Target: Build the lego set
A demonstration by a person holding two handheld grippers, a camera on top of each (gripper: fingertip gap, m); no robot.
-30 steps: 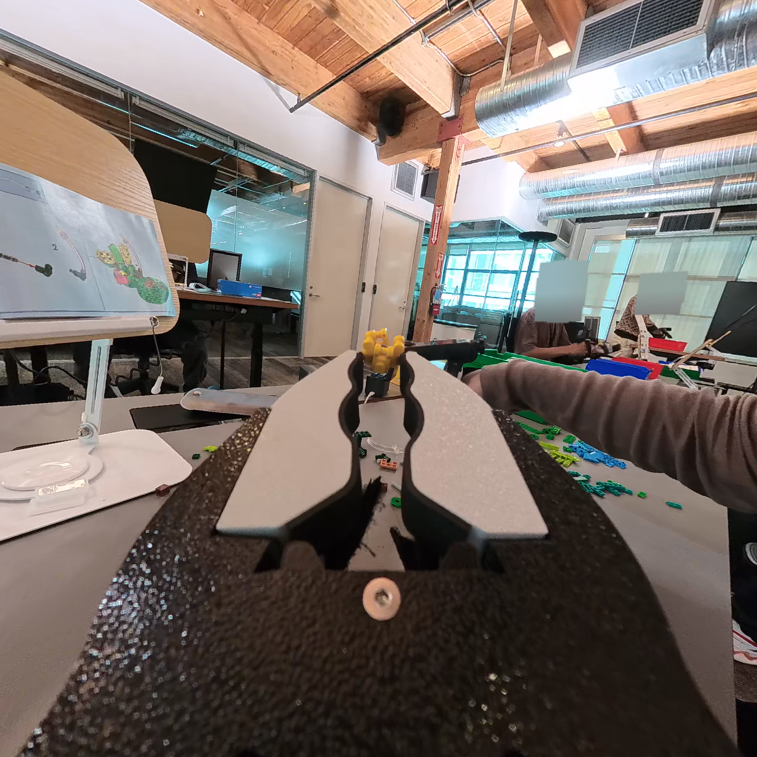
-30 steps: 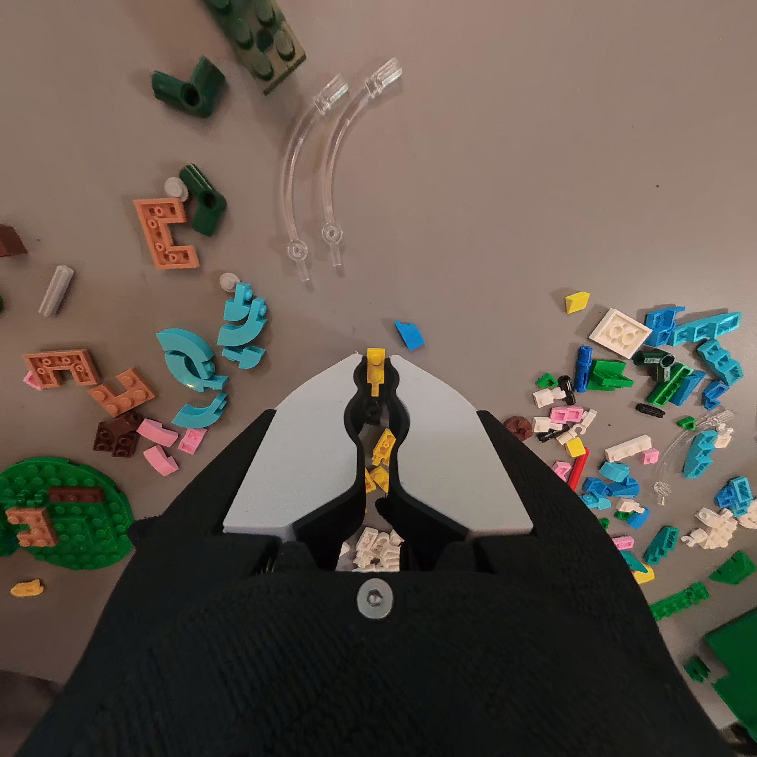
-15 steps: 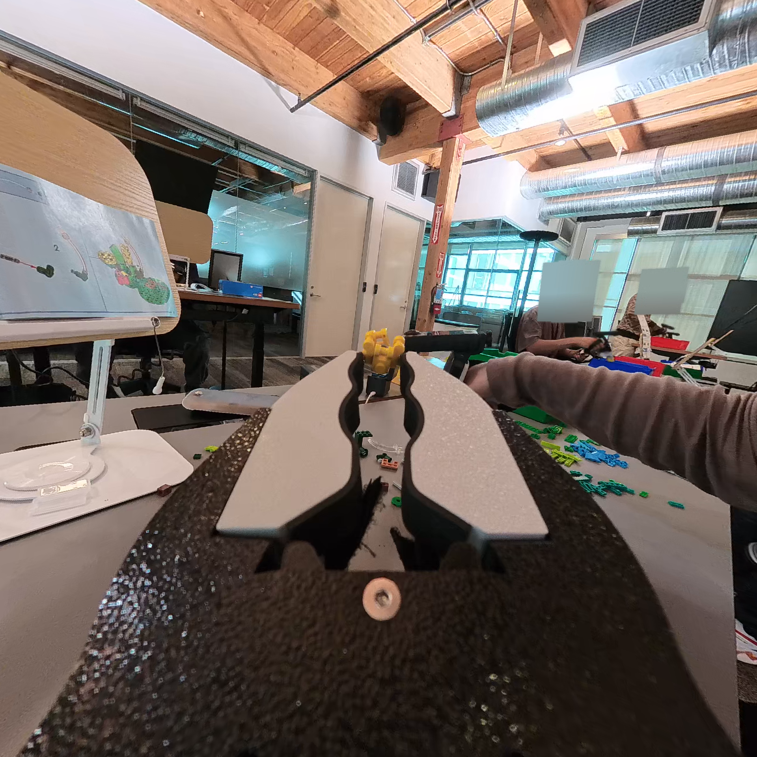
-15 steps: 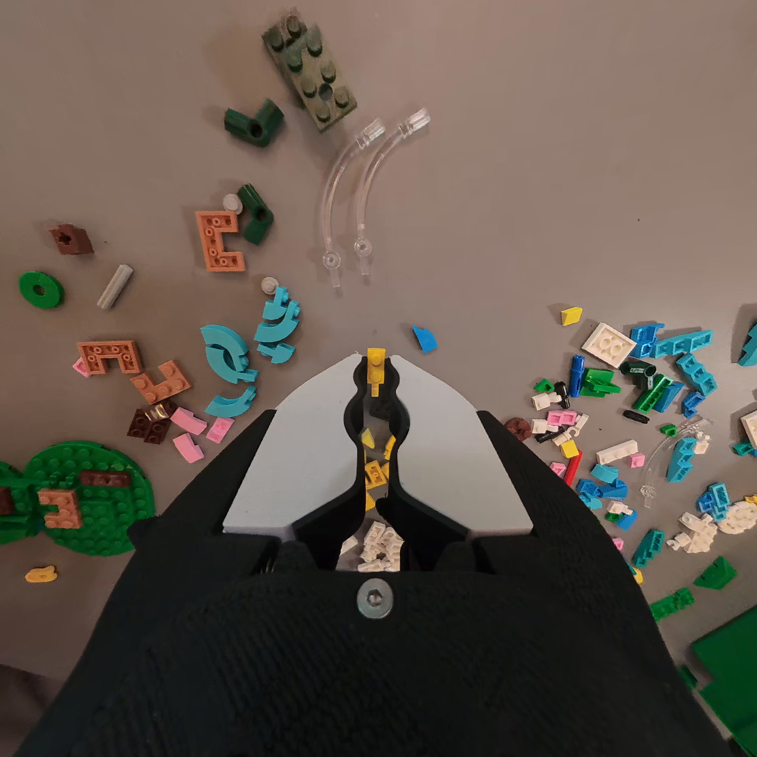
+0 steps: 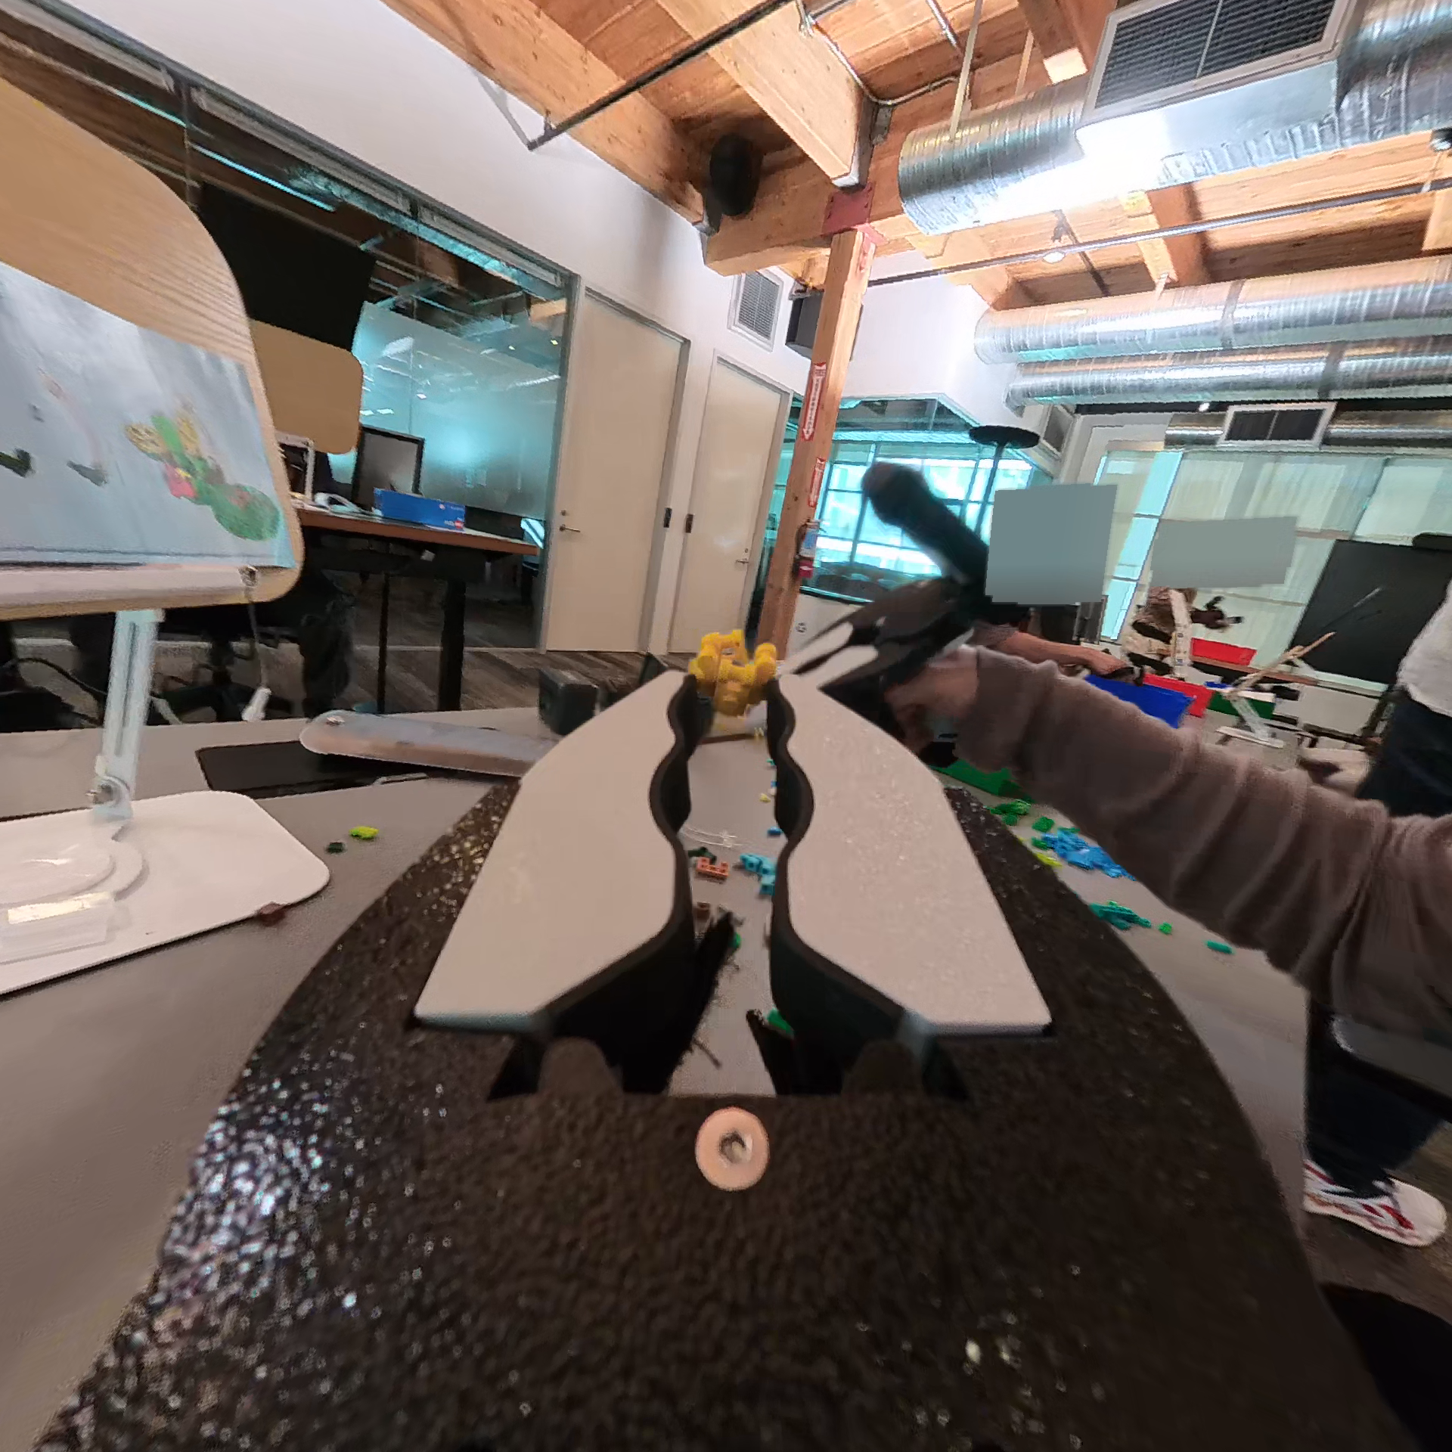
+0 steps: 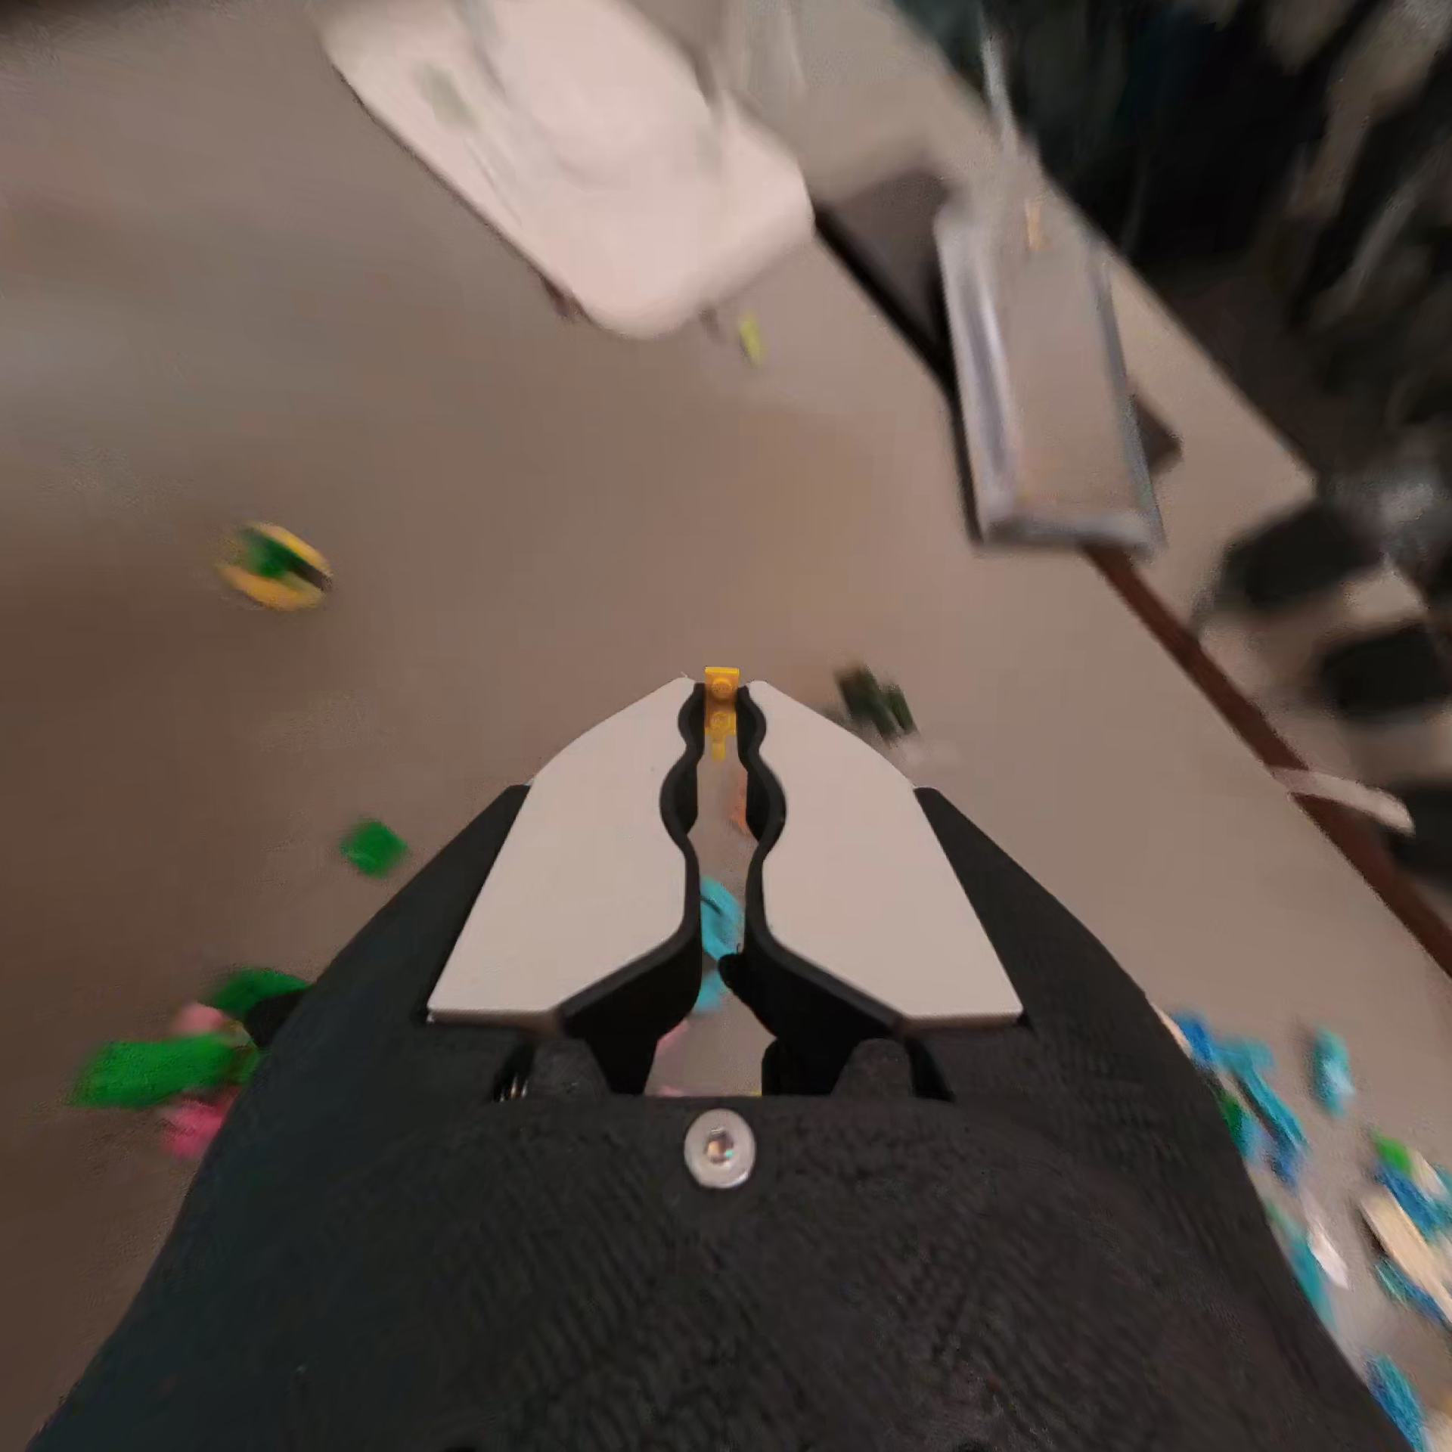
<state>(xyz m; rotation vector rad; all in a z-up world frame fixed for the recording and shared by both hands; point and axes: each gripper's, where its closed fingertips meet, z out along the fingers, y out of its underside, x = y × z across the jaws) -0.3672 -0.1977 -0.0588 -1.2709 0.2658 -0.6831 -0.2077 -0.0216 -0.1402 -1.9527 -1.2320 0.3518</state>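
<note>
Your left gripper (image 5: 731,695) pinches one yellow assembly (image 5: 731,668) at the very tips of its fingers (image 5: 581,848), held up above the worktop (image 5: 157,1061). Your right gripper (image 6: 721,695) pinches one small yellow plate (image 6: 720,702) between its tips in the same way; only the ends of the fingers touch it, and part of it sticks out in front. In the left wrist view the right gripper (image 5: 817,656) stands just to the right of the assembly, tilted toward it.

I think the risks are these. The plate is held by a very narrow part, so a push against the assembly that is not straight can turn it or make it jump out of the fingers. The assembly is also held only at the tips, so pressure from the right may rotate it or pull it free. The right wrist view is very blurred, so the gripper seems to move fast; at this speed the plate can miss its studs.

The count: two grippers, one assembly, one plate. To the left of the left fingers stands one stand (image 5: 118,848) with one instruction page (image 5: 133,487). Below and to the right of the fingers lie many loose pieces (image 5: 1084,848), too many and too blurred to count.
</note>
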